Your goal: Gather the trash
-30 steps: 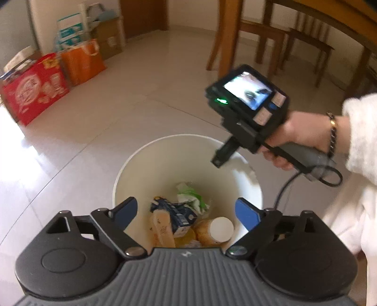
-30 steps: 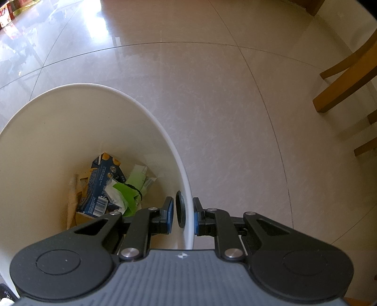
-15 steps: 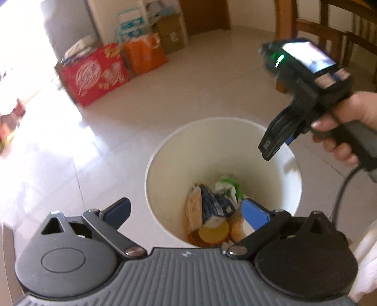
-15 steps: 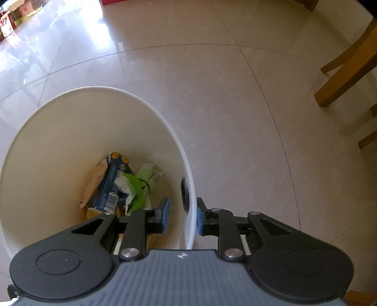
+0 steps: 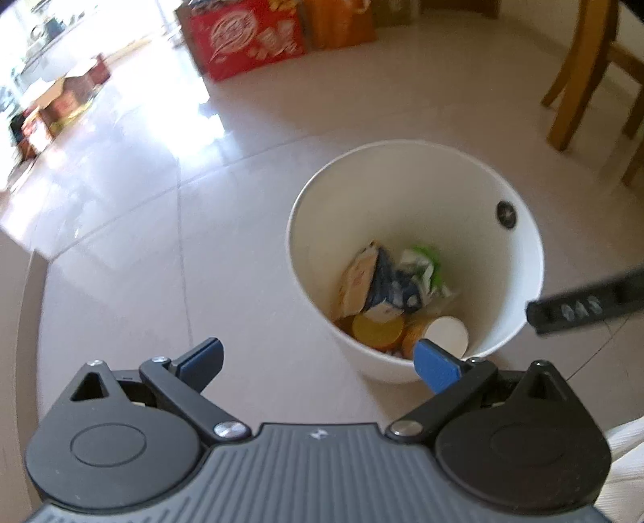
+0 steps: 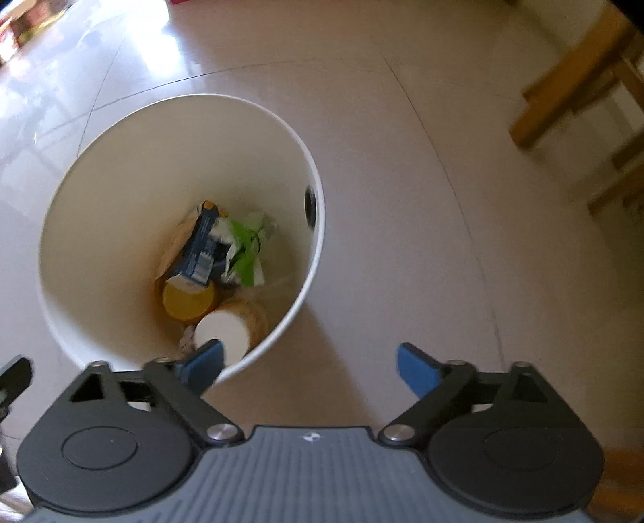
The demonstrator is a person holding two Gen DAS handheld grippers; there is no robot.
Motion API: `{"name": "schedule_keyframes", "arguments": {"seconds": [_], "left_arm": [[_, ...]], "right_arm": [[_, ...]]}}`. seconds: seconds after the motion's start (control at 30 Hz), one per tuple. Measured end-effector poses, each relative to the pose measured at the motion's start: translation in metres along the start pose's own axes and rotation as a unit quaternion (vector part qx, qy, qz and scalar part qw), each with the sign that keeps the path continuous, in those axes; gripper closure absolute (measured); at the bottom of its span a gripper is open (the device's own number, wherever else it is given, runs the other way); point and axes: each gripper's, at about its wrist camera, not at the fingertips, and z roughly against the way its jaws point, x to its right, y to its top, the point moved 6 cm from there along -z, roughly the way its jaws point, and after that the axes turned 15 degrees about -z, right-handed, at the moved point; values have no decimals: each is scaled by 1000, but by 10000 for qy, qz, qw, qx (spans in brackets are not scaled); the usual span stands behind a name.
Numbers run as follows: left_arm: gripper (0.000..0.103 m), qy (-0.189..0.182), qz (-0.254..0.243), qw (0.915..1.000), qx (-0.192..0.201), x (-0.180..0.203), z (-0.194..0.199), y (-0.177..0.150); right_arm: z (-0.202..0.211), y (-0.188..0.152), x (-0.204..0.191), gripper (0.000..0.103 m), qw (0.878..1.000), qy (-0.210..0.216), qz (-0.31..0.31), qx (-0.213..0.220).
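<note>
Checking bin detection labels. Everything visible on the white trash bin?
The white trash bin is round, smooth, plastic-looking, and stands upright and open-topped on the tiled floor. A dark round hole sits in its wall near the rim. Trash covers its bottom: a blue carton, green-and-white wrapper, yellow lid. Nothing grips it.

Blurred chair legs (image 6: 571, 92); red box (image 5: 245, 36) cut off.

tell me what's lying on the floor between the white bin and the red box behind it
Nothing: in the left wrist view the stretch from the white bin to the red box is bare glossy floor tile, with only window glare.
</note>
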Motion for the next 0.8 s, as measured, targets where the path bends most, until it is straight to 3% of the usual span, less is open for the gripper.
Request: {"name": "schedule_keyframes", "arguments": {"seconds": [0.13,0.37,0.5,0.8], "left_arm": [[3,-67,281,9994,-201,0,2,-4],[3,-215,661,9967,-421,-3,16,-10],[3,-47,664,9969,-413,-10,22,-9],[3,-123,745,9965,-353,-15,25,-7]], "right_arm": [[19,-20,-7,2,9999,140,18,78],[43,-26,-8,0,9993,298,73,228],[56,-27,-12,0,9982,459,183,332],[65,-25,-16,0,9968,654,265,382]]}}
